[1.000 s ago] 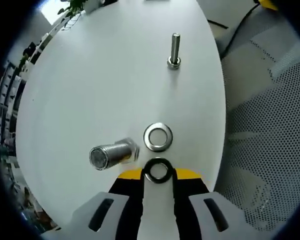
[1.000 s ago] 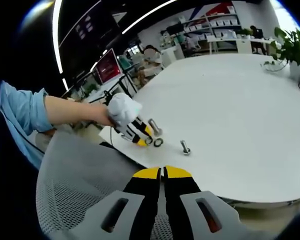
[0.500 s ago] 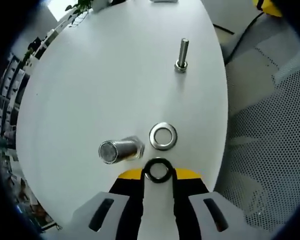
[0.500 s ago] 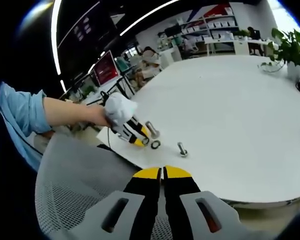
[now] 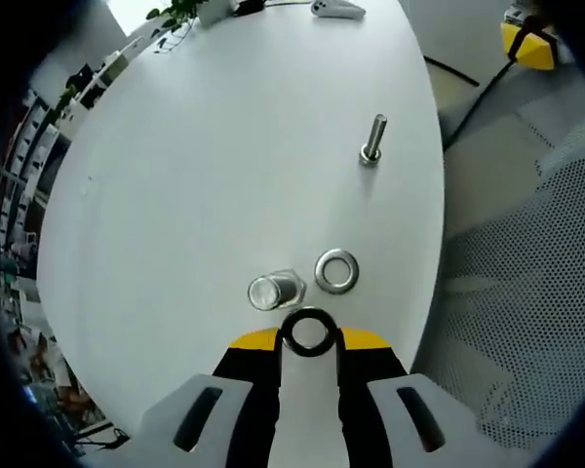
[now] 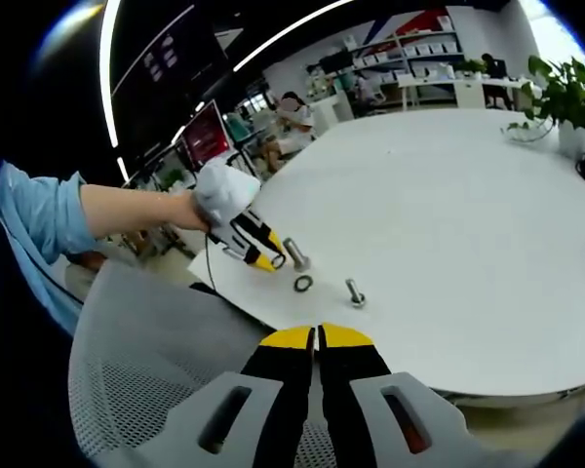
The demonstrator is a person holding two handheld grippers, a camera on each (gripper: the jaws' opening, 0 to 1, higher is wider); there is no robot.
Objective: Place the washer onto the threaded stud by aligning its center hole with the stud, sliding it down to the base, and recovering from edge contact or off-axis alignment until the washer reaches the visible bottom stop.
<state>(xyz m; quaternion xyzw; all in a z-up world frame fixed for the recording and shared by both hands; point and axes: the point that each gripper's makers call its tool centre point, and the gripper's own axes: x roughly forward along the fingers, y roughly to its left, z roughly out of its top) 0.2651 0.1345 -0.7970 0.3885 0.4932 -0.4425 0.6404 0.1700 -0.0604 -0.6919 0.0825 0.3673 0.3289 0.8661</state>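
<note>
Left gripper: gripping a dark washer between its tips, now lifting clear of the table.
Thick stud: now sitting just at 11 o'clock of the held washer, seen end-on instead of side-on.
Silver washer: lying loose at 1 o'clock.
Slim bolt: standing farther at 1 o'clock, now looking smaller.
Right gripper: idling, jaws pressed together and empty.
Meaning: alignment over the stud seems to be starting.

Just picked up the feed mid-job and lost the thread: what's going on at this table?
A person works with a tool in each hand. The left tool grips a dark washer at its tip, held over the large threaded stud on the white table. A silver washer lies loose beside the stud, and a smaller bolt stands farther off. The right tool hangs shut off the table's edge, holding nothing.
</note>
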